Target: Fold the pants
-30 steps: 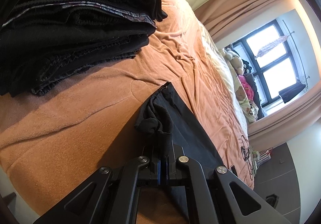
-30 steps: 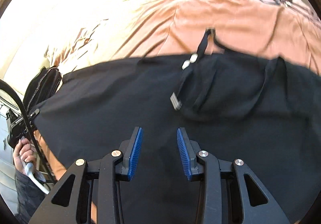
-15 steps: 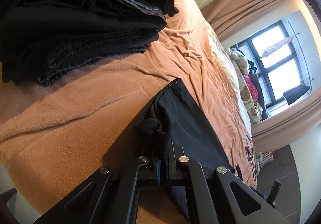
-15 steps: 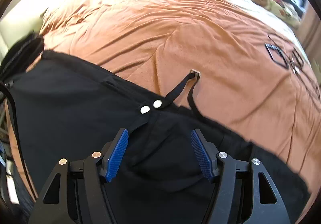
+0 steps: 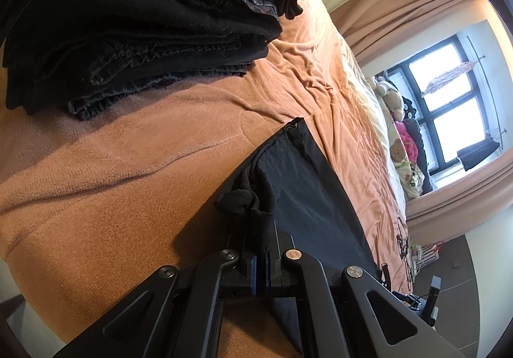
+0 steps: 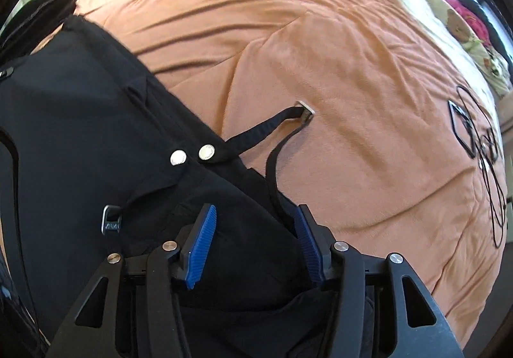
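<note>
Since a second ago, my right gripper (image 6: 256,241) has swung over the black pants (image 6: 80,140) toward their waistband, and its jaws have just been closing from a wider spread. They stand about half apart now, with a fold of the waist fabric between the blue pads (image 6: 202,245); the pads do not press on it. Just ahead of the left pad lies a metal buckle (image 6: 111,223) on a short strap. Beyond it, 2 silver snap buttons (image 6: 192,154) sit side by side at the waistband edge. From there a black webbing strap (image 6: 263,130) runs out onto the orange blanket (image 6: 352,69) and loops back through a pale ring (image 6: 306,109) toward my right pad. Farther ahead and to the right, dark line drawings (image 6: 477,146) mark the blanket.

My left gripper (image 5: 260,265) has barely shifted. Its jaws are clamped tight on a bunched bit of the pants (image 5: 307,197), and a knot of cloth bulges just ahead of the fingertips. The rest of that fabric stretches flat ahead and to the right over the blanket. Ahead and to the left, well apart from the pants, sits a stack of folded dark clothes (image 5: 144,21). Far off to the right are soft toys (image 5: 397,146) along the bed's edge, then a window (image 5: 449,108) framed by curtains (image 5: 433,15).
</note>
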{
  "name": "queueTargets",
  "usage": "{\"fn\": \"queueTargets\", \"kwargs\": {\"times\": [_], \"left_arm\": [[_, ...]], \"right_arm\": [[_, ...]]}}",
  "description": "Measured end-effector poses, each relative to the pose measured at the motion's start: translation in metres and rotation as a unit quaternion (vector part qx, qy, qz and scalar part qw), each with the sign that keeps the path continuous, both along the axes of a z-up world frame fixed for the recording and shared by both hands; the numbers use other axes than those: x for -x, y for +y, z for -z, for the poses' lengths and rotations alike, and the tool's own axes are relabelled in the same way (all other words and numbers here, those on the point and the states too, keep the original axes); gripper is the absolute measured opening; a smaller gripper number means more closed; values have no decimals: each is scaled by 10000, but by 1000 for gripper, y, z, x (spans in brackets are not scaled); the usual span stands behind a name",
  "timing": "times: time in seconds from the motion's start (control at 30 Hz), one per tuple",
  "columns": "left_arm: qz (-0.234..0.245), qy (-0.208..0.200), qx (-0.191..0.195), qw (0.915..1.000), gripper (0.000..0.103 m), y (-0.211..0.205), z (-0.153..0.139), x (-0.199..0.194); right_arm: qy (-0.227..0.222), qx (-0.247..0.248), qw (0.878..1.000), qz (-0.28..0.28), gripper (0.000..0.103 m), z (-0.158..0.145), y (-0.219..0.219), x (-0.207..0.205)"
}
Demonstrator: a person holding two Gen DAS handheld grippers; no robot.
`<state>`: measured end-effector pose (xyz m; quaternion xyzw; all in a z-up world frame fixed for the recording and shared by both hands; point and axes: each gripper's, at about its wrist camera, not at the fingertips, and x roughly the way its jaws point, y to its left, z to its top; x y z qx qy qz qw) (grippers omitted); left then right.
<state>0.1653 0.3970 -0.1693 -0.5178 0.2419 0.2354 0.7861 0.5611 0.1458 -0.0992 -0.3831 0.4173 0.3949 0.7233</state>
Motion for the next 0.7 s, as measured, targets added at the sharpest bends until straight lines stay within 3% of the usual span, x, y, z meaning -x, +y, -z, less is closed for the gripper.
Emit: {"fn": "queueTargets", "kwargs": {"times": [0.13,0.2,0.27,0.53,0.7], "left_arm": [[6,16,20,10000,3,0,2,2],[7,11,16,10000,3,0,2,2],[16,8,7,10000,3,0,2,2],[20,-19,26,10000,3,1,0,-1],[28,56,154,9999,3,1,7,-3]], "right_arm": [[85,301,9994,-147,43,9,6,-3],[93,381,9990,-221,19,11,8,-1],[-213,564,9976,-331,0,11,10,5],[-656,327,9972,-173,0,-3,16,6],[-768,411,9962,-26,0,10,19,3]]}}
